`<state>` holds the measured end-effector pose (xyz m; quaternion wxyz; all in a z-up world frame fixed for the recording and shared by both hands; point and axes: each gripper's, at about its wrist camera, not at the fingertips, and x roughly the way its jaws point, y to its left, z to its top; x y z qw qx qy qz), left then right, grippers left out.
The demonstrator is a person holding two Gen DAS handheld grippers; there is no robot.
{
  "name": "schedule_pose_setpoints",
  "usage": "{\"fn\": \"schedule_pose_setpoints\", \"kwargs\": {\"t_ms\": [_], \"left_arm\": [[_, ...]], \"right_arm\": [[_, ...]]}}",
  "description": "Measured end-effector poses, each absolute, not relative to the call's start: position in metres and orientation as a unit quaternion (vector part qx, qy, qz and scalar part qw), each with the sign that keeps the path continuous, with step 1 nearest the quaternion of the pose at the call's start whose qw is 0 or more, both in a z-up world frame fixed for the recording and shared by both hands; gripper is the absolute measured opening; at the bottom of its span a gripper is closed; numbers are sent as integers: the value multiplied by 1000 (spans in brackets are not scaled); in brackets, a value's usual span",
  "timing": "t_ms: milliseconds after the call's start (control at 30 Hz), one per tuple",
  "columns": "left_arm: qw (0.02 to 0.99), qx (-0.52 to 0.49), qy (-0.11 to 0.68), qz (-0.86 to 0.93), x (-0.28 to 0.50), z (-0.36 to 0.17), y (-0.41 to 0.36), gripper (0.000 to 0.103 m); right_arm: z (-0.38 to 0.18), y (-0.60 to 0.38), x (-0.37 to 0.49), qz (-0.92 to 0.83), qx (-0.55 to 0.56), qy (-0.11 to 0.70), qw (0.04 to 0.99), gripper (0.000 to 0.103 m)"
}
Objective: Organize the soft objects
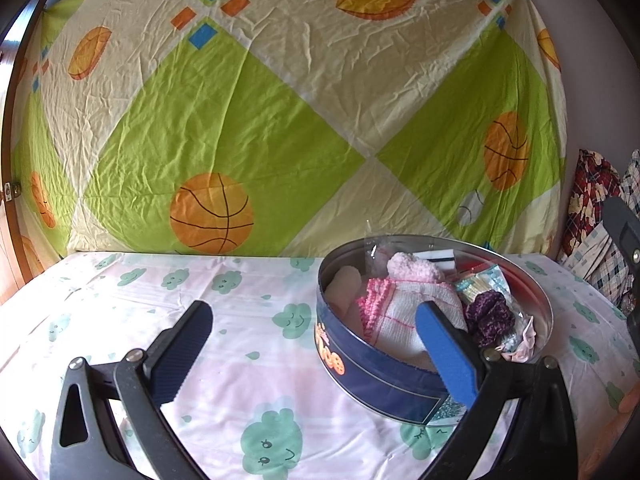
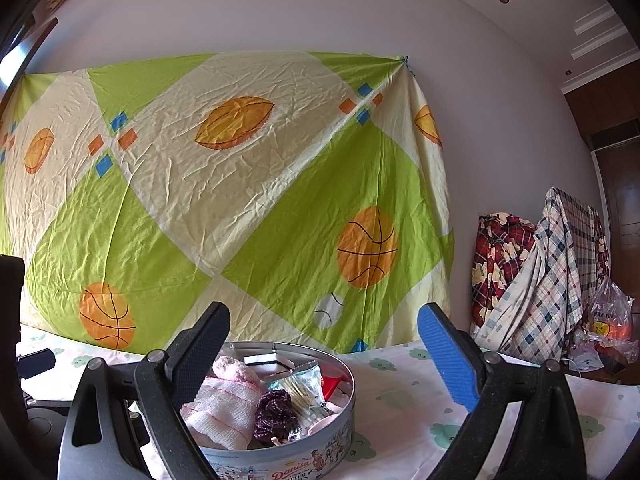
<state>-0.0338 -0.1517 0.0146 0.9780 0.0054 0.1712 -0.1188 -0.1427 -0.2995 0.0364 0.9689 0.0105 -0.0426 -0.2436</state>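
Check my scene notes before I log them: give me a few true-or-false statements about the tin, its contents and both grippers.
1. The round blue metal cookie tin has its lid on. False: it stands open, no lid on it.
2. A dark purple knitted scrunchie lies inside the tin. True.
3. The left gripper grips a white-and-pink knitted cloth. False: it is open and empty; the cloth lies in the tin.
4. The right gripper is open and empty. True.
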Motion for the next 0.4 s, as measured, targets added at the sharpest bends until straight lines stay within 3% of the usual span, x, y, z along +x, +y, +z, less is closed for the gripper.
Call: {"fn": "schedule_pose_setpoints", "kwargs": {"t_ms": [400], "left_arm": [[976,1,179,-123,-31,14,-151,103]], "right_arm": [[37,-307,-142,-277,25,-34,960,97]]}}
